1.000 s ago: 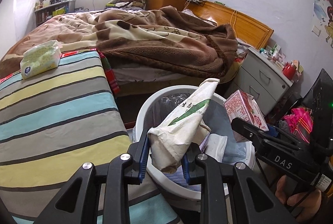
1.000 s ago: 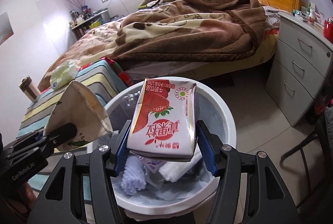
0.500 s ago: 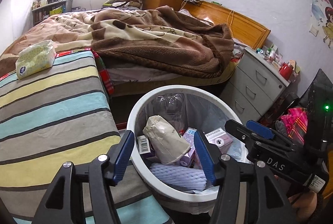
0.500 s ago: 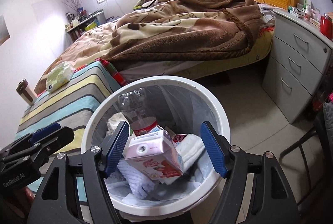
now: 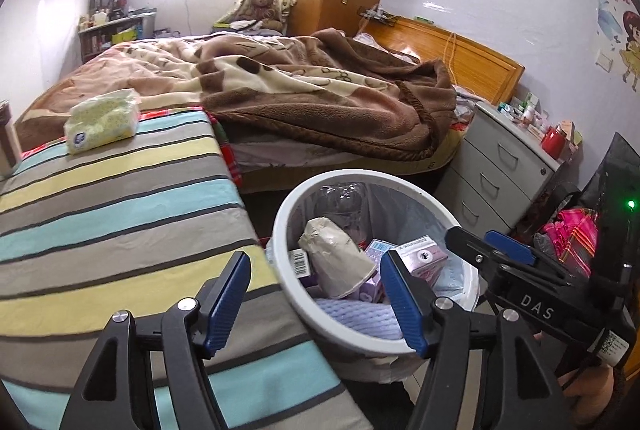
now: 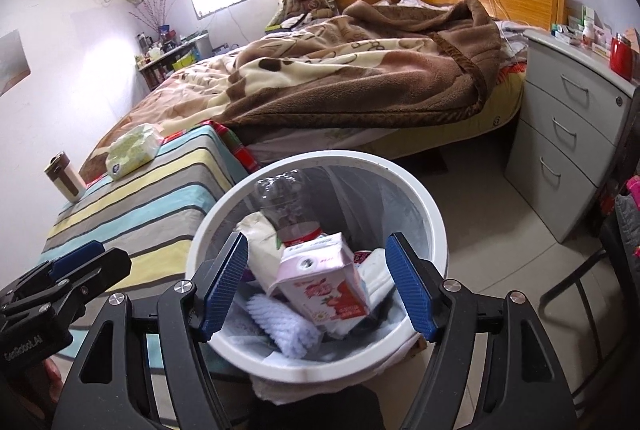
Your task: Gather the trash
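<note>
Over the white trash bin, my right gripper stands wide and empty, my left gripper is opening, nothing between its jaws; strawberry milk carton and crumpled paper bag lie inside the bin.

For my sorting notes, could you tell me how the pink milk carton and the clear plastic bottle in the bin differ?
The milk carton is opaque, boxy and printed with strawberries; the plastic bottle is see-through, rounded, with a red band. The carton lies tilted on top; the bottle stands behind it. Both sit inside the white bin.
</note>
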`<state>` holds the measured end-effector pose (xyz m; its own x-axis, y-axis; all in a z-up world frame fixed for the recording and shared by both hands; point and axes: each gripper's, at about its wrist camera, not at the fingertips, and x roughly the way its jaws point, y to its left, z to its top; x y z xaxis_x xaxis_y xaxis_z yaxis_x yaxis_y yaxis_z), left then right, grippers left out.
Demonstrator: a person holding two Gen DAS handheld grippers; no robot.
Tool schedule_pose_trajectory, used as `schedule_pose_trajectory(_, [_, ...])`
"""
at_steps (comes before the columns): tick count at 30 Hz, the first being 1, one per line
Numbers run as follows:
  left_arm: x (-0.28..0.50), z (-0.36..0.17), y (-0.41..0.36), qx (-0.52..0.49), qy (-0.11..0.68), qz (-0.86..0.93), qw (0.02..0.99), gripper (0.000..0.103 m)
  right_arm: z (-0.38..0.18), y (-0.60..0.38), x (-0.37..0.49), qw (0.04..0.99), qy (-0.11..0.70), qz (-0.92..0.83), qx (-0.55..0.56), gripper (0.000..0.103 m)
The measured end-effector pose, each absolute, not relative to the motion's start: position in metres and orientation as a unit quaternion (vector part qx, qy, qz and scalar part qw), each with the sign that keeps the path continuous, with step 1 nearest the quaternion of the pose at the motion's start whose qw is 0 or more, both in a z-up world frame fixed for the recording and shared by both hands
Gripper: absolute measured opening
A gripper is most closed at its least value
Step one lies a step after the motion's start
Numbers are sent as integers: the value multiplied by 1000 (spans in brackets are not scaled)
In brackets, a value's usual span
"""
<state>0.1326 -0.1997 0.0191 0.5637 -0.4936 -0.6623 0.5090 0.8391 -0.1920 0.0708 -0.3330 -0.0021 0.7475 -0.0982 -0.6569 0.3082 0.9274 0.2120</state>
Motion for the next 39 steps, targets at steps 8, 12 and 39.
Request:
schedule_pose_trajectory(8, [100,27,-168,17,345,-243,907,67,4,-312,51,936,309,-85,146,73])
schedule_pose_trajectory(12, [84,28,-153,24,331,-218,918,67,5,-301,41,943,292,-74,139,73])
schedule_pose_trajectory(39, [24,6,-96,33,298,-123,946,67,-8,-252,7,962,247,-55,106,73])
